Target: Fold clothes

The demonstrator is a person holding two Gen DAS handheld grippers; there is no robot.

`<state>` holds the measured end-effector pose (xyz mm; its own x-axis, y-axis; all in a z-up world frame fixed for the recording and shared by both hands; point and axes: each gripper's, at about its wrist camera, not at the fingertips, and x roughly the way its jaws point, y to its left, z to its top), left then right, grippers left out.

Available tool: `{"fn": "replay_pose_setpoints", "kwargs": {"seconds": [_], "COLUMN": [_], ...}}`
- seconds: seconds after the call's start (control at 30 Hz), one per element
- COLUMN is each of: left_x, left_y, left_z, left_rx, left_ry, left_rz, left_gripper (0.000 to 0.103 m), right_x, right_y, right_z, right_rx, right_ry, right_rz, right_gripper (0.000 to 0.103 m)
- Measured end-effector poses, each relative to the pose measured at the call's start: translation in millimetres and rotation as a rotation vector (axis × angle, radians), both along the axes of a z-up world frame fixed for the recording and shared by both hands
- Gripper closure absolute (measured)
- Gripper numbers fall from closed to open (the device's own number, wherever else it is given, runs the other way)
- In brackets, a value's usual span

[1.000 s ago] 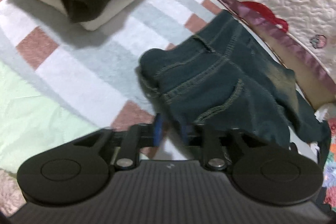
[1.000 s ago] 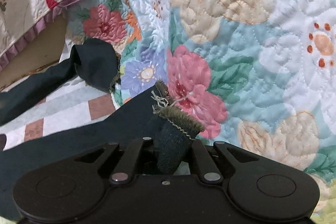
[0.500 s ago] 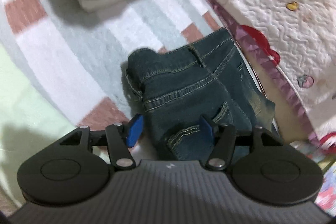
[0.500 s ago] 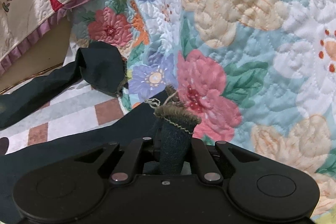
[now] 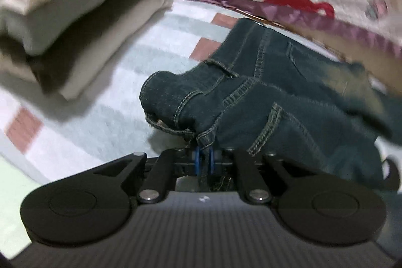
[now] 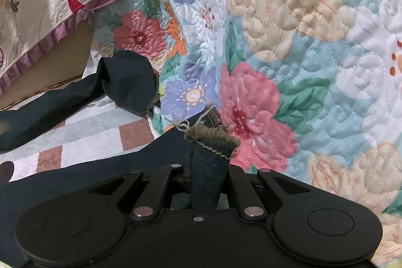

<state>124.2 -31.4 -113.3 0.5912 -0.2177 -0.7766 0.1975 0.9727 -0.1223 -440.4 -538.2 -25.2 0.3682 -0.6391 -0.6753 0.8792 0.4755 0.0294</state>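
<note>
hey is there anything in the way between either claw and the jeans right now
No. Both are already gripping the jeans: the left claw is shut on the waistband end, the right claw on a frayed leg hem. Nothing sits between them.

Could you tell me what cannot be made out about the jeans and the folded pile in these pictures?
- Left wrist view: the folded pile is motion-blurred and cut off by the top edge; the number of garments is unclear.
- Left wrist view: the left tool body hides the jeans below the waistband.
- Right wrist view: the right tool covers the pinched leg hem beneath.
</note>
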Motion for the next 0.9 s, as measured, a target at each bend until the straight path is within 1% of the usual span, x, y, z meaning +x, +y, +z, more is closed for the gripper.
{"fn": "replay_pose_setpoints", "kwargs": {"seconds": [0.03, 0.07, 0.1, 0.13, 0.17, 0.23, 0.27, 0.33, 0.37, 0.4, 0.43, 0.47, 0.5, 0.53, 0.57, 0.6, 0.63, 0.67, 0.7, 0.73, 0.8, 0.83, 0.9], "left_x": [0.1, 1.0, 4.3, 7.6, 11.2, 19.9, 24.2, 31.9, 35.8, 39.7, 43.2, 45.3, 46.5, 45.0, 43.5, 42.5, 42.8, 43.1, 43.4, 43.7, 44.4, 44.7, 45.3], "left_y": [-0.5, 0.8, 7.5, 14.1, 20.6, 32.8, 37.2, 35.5, 34.6, 33.8, 31.9, 27.1, 22.3, 17.7, 13.2, 8.9, 5.4, 2.0, -1.5, -5.0, -11.9, -15.3, -22.2], "left_z": [-1.7, -4.0, -8.0, -12.1, -16.0, -22.7, -25.3, -26.0, -26.3, -26.6, -26.8, -26.3, -25.4, -22.7, -20.0, -15.1, -3.6, 7.8, 19.3, 30.8, 53.8, 65.3, 88.3], "left_rx": [0.006, -0.001, -0.044, -0.087, -0.130, -0.216, -0.250, -0.272, -0.282, -0.293, -0.300, -0.293, -0.274, -0.218, -0.161, -0.116, -0.105, -0.094, -0.083, -0.072, -0.050, -0.039, -0.017], "left_ry": [0.019, 0.042, 0.074, 0.107, 0.135, 0.164, 0.175, 0.175, 0.175, 0.175, 0.174, 0.172, 0.165, 0.141, 0.117, 0.091, 0.057, 0.024, -0.009, -0.043, -0.110, -0.143, -0.210], "left_rz": [-0.004, 0.000, 0.025, 0.050, 0.078, 0.152, 0.180, 0.186, 0.189, 0.193, 0.191, 0.176, 0.164, 0.161, 0.158, 0.154, 0.147, 0.140, 0.132, 0.125, 0.111, 0.103, 0.089], "left_gripper": [0.086, 0.074, 0.062, 0.057, 0.050, 0.044, 0.038, 0.032, 0.024, 0.020, 0.020, 0.022, 0.039, 0.053, 0.079, 0.088, 0.091, 0.092, 0.093, 0.093, 0.094, 0.094, 0.094], "right_x": [0.5, 1.5, 2.5, 3.8, 5.1, 6.3, 6.2, 6.0, 5.8, 5.5, 5.2, 4.0, 2.7, 1.4, -0.1, -1.6, -1.2, -0.6, 0.0, 0.6, 14.0, 24.3, 49.8], "right_y": [0.0, -0.2, -0.3, -0.5, -0.6, -1.1, -1.4, -2.0, -2.2, -1.7, -1.2, -2.0, -3.0, -3.9, -5.4, -7.1, -4.9, -2.1, 0.7, 3.4, 4.9, 1.0, -11.7], "right_z": [-0.2, -0.3, -0.4, -0.9, -1.4, -3.0, -4.3, -7.5, -9.5, -11.9, -15.1, -20.0, -25.2, -30.3, -36.8, -43.4, -45.9, -47.8, -49.6, -51.5, -44.9, -38.3, -12.2], "right_rx": [0.001, 0.001, 0.001, -0.001, -0.004, -0.002, 0.002, 0.010, 0.014, 0.015, 0.018, 0.027, 0.038, 0.049, 0.067, 0.086, 0.074, 0.057, 0.040, 0.023, -0.022, -0.035, -0.063], "right_ry": [-0.004, -0.005, -0.006, -0.002, 0.003, 0.009, 0.006, -0.003, -0.009, -0.014, -0.020, -0.028, -0.035, -0.043, -0.052, -0.063, -0.066, -0.068, -0.069, -0.071, -0.047, -0.030, -0.021], "right_rz": [0.001, 0.002, 0.004, 0.008, 0.013, 0.015, 0.011, 0.002, -0.003, -0.009, -0.013, -0.020, -0.027, -0.035, -0.051, -0.069, -0.074, -0.077, -0.080, -0.083, -0.060, -0.031, 0.038], "right_gripper": [0.094, 0.094, 0.094, 0.094, 0.094, 0.094, 0.093, 0.090, 0.090, 0.090, 0.090, 0.087, 0.080, 0.074, 0.063, 0.062, 0.062, 0.078, 0.098, 0.098, 0.098, 0.099, 0.100]}}
